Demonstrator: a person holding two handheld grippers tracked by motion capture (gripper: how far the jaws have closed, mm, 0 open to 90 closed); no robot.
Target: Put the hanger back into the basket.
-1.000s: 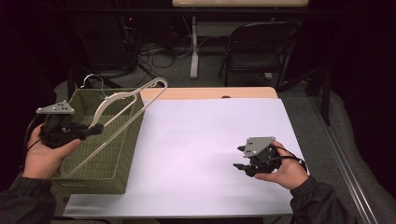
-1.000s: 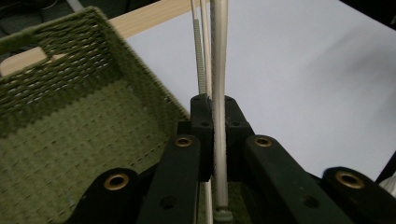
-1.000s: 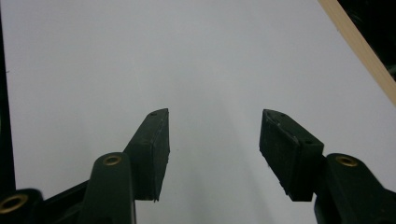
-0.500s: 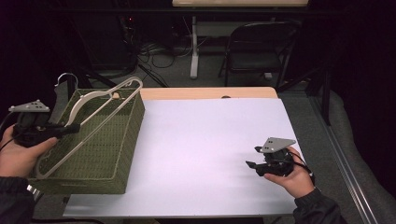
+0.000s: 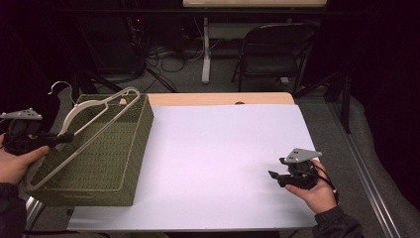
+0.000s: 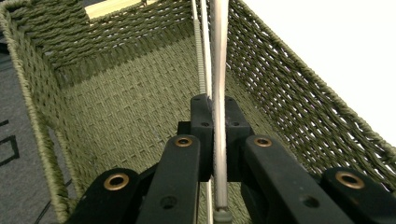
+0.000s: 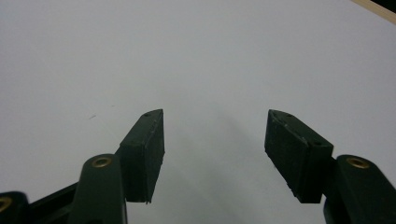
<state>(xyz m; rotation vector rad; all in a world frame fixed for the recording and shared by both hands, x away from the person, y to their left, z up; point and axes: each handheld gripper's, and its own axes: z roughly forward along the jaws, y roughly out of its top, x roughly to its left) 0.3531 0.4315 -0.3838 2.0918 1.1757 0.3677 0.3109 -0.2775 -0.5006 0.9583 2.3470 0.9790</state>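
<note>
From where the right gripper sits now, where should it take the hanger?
Probably the hanger's long straight bottom bar, where it slants above the basket: thin and bare. Bring the open right gripper in from the table side, fingers straddling the bar, clear of the left gripper's hold.

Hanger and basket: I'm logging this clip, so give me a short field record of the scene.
held item: white hanger, clamped in the left tongs
hanger position: slanting above the green woven basket, hook up
basket location: left end of the white table
right tongs: open, holding nothing, over bare table
basket contents: none visible
</note>
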